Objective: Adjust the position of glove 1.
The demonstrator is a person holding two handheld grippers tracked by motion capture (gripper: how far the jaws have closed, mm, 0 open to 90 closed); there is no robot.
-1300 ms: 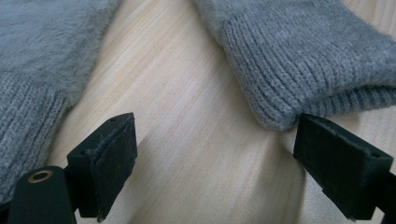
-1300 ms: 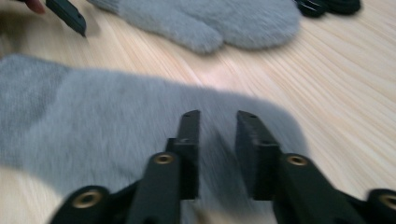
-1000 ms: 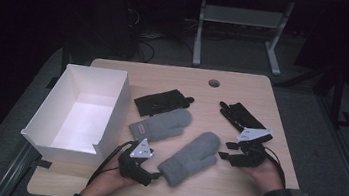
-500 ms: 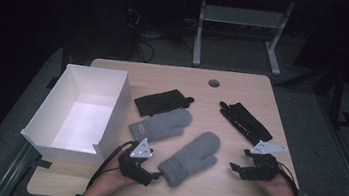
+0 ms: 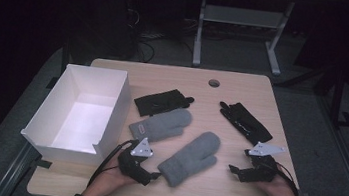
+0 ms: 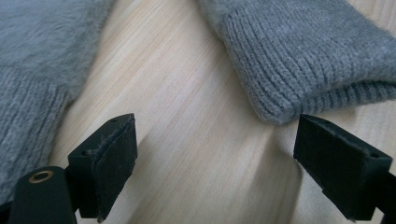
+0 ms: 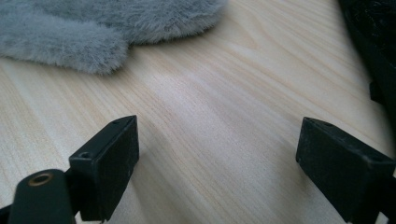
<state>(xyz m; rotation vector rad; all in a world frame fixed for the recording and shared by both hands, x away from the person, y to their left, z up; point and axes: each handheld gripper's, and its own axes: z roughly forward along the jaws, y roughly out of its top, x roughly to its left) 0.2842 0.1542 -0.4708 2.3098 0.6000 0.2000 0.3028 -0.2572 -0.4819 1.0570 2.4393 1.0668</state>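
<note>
The left gripper [image 5: 156, 172] rests spread and empty, the knit cuff of a grey mitten [image 5: 190, 158] just ahead of its right jaw. The right gripper [image 5: 234, 171], whose jaws have just been opening with nothing between them, sits beside that mitten's thumb, a black glove [image 5: 245, 123] just beyond it.

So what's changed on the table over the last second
The right tongs drew back from the near grey mitten toward the table's near right edge, their jaws just opening, with only bare wood between them. The left tongs, both mittens, both black gloves and the white box stayed put.
</note>
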